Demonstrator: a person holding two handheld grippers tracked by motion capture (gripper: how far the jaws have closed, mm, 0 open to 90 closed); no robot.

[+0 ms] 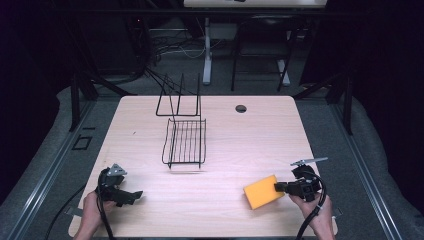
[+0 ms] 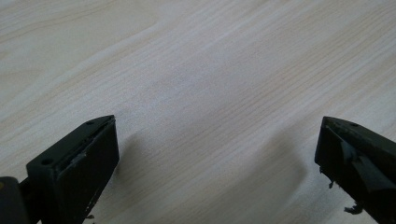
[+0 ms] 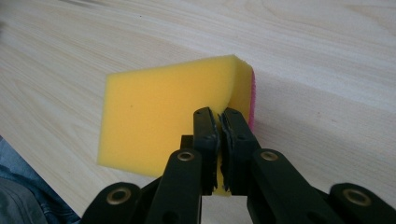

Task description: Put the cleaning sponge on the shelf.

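Your right tongs point(image 3: 219, 123) are clenched on the near edge of the yellow sponge point(image 3: 163, 116), foam squashed thin between the pads. The sponge sits on the worktop point(image 1: 235, 150), well to the near right of the wire rack point(image 1: 185, 142). Left tongs point(image 2: 215, 154) released, idle. Grasp step looks done; next, lift clear and carry to the rack, keeping the squeeze.
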